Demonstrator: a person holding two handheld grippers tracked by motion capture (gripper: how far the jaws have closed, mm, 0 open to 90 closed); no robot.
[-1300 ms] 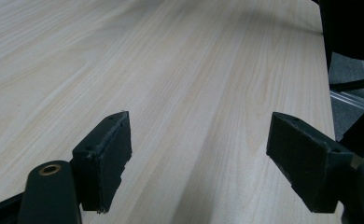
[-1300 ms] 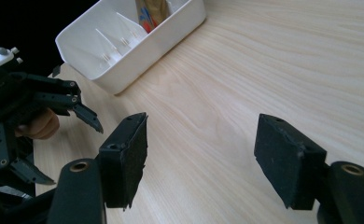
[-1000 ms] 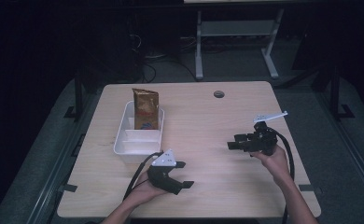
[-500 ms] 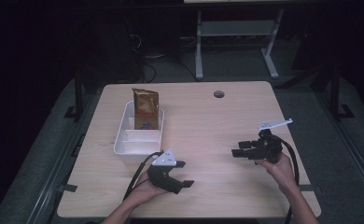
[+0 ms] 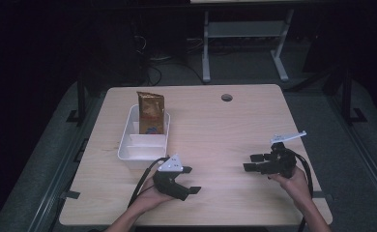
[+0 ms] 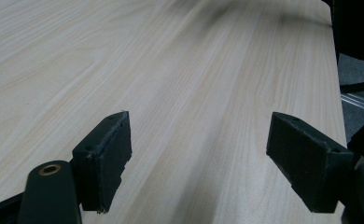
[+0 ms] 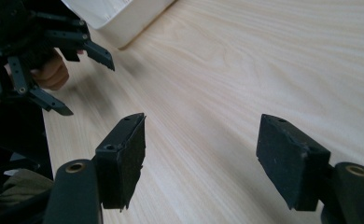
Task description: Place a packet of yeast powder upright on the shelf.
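- We see a light wooden table (image 5: 215, 121) with a round cable hole (image 5: 226, 97) near its far edge, right of the middle
- A white divided tray (image 5: 137, 151) sits on the left half of the table, its long side running from near to far; we count a few compartments inside it
- A brown and gold snack bag (image 5: 151, 113) stands upright in the far compartment of the tray, its top rising above the rim
- Our left gripper (image 5: 190, 180) lies low over the table near the front edge, just in front of the near end of the tray, held in the left hand (image 5: 148, 197); its jaws stand wide apart with nothing between them
- In the left gripper view its two black pads (image 6: 106, 154) frame bare wood grain, and the table's edge shows at the upper right
- Our right gripper (image 5: 254, 162) is held by the right hand (image 5: 293, 182) toward the front right of the table, well apart from the left one, jaws pointing left; they are spread wide and hold nothing
- In the right gripper view bare wood lies between its pads (image 7: 124, 156), with the left gripper (image 7: 84, 77) and a corner of the white tray (image 7: 119, 18) at the upper left
- A black cable (image 5: 145, 179) trails from the left gripper toward the front edge
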